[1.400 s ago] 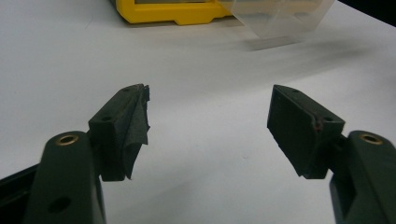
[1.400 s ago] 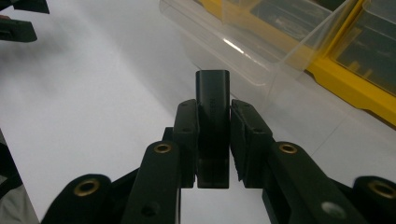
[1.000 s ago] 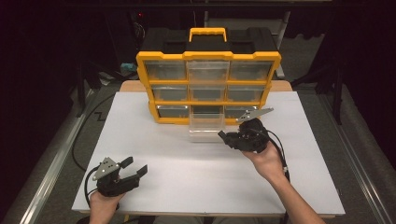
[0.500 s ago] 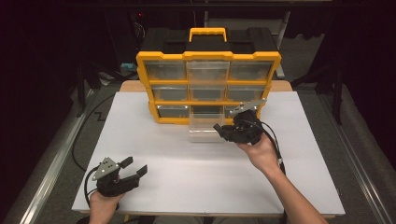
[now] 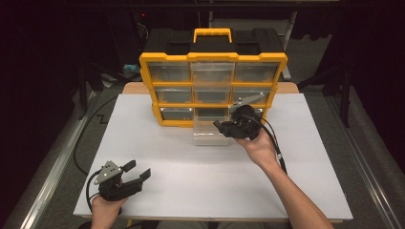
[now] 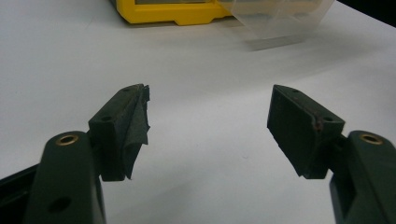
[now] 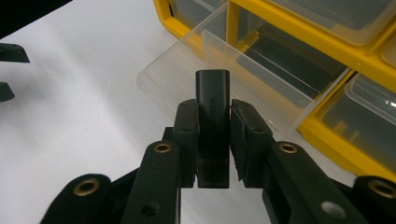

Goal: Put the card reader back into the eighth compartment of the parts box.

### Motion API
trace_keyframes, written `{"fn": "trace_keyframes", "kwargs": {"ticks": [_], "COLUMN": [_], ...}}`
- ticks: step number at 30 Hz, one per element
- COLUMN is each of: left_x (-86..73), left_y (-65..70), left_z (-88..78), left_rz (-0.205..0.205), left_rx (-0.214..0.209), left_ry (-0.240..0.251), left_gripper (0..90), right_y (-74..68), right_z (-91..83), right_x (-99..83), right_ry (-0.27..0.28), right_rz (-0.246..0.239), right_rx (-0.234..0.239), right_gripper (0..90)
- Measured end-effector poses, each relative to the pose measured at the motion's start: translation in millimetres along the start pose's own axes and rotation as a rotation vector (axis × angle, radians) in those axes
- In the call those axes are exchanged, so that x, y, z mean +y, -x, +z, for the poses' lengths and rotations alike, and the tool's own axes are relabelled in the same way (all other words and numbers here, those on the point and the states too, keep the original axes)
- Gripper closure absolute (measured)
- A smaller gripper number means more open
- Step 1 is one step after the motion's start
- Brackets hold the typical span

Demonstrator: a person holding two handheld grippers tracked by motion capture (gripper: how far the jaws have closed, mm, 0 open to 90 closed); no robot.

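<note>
The right tool (image 7: 212, 140) was clenched on a small black block (image 7: 213, 100), which stood upright between the jaws w/ its rounded top poking above them, centre of the right gripper view. In the high view the same tool (image 5: 220, 126) sat right of centre, held from below by the right hand (image 5: 258, 148), its cable trailing down along the wrist. It hung over the near right part of a clear plastic drawer (image 5: 208, 135); whether it touched the drawer could not be told. The drawer was pulled out of the bottom row's middle slot & lay on the white desk (image 5: 191, 191), its back end at the cabinet front. In the right gripper view the drawer (image 7: 187, 74) showed just behind the block, running to the upper right toward the yellow frame.

The yellow drawer cabinet (image 5: 213, 57), w/ a carry handle on top & rows of clear drawers, stood at the far middle of the desk.

The left tool (image 5: 137, 172) was released, jaws wide apart w/ nothing between them, at lower left of the high view, well apart from the drawer, held in the left hand (image 5: 106, 210). In the left gripper view the tool (image 6: 210, 126) faced bare desk, w/ the cabinet's yellow base (image 6: 163, 11) & the drawer (image 6: 275, 18) along the top edge.
</note>
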State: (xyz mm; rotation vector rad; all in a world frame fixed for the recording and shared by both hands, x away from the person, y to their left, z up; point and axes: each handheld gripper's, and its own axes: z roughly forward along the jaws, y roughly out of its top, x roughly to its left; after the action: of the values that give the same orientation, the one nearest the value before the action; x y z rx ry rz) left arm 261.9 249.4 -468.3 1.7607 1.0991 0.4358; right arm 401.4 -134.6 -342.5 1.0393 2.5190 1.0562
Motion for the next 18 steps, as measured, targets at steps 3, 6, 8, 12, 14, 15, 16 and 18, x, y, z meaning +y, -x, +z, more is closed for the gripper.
{"fn": "trace_keyframes", "kwargs": {"ticks": [3,6,8,12,14,15,16,18], "left_x": [0.0,0.0,0.0,0.0,0.0,0.0,0.0,0.0], "left_y": [0.0,-0.1,-0.1,-0.1,-0.3,-0.3,-0.3,-0.3], "left_z": [-0.1,-0.2,-0.1,-0.1,-0.1,0.0,0.0,0.0], "left_rz": [0.000,-0.001,-0.001,0.000,-0.001,0.000,0.000,0.000], "left_rx": [-0.001,-0.001,-0.001,-0.001,-0.002,-0.002,-0.002,-0.002], "left_ry": [0.001,0.001,0.001,0.001,0.001,0.000,0.000,0.000], "left_gripper": [30.0,30.0,30.0,30.0,30.0,30.0,30.0,30.0], "right_y": [0.2,0.5,1.0,4.2,5.5,5.3,5.3,6.2], "right_z": [2.9,5.9,8.2,13.2,15.7,16.7,16.7,21.0], "right_x": [4.2,7.7,9.5,13.0,15.0,16.0,16.0,19.1], "right_ry": [-0.001,-0.002,-0.005,-0.010,-0.010,-0.015,-0.015,-0.019], "right_rz": [-0.004,-0.001,0.006,0.008,0.012,0.023,0.023,0.035], "right_rx": [-0.005,-0.008,-0.010,-0.012,-0.013,-0.013,-0.013,-0.017], "right_gripper": [73.5,73.5,73.5,73.5,73.5,73.5,73.5,73.5]}}
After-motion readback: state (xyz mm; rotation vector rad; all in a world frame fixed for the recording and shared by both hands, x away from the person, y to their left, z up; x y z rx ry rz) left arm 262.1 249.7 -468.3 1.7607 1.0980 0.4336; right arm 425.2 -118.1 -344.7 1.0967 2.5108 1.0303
